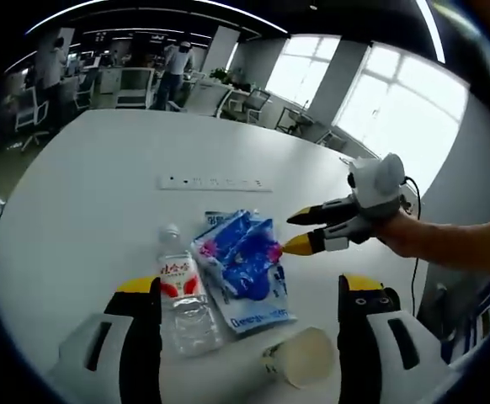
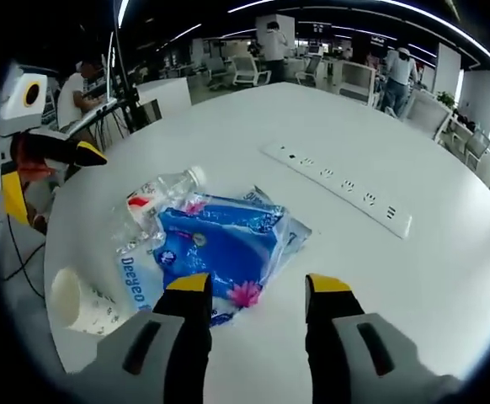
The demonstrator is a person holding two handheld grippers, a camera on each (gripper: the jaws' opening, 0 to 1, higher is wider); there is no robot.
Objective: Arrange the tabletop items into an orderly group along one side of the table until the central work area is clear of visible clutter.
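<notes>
Left gripper view. The left tongs (image 1: pixel 249 299) stand wide apart, holding nothing, with their yellow-tipped jaws above the near edge of the white bench (image 1: pixel 102 185). Between and just beyond the jaws lie three items close together: a clear water bottle (image 1: pixel 183 290) on its side with a red label, a blue tissue pack (image 1: pixel 245 265) touching it on the right, and a paper cup (image 1: pixel 300 358) tipped on its side, nearest the camera. A white power strip (image 1: pixel 214 182) lies farther off, apart from the group. From the right the right tongs (image 1: pixel 295 231) reach in, held by a person's hand (image 1: pixel 413 236); their tips are narrowly parted and empty, just beside the far right corner of the tissue pack.

Right gripper view. The right tongs (image 2: pixel 253 286) are open and empty, their tips at the near edge of the tissue pack (image 2: pixel 220 240). The water bottle (image 2: pixel 157 198) lies touching the pack on its far left side. The paper cup (image 2: pixel 77 303) lies on its side at the near left. The power strip (image 2: pixel 338 185) runs across the bench (image 2: pixel 430 278) at the far right, well apart. The left tongs (image 2: pixel 47 172) show at the left edge, empty.
</notes>
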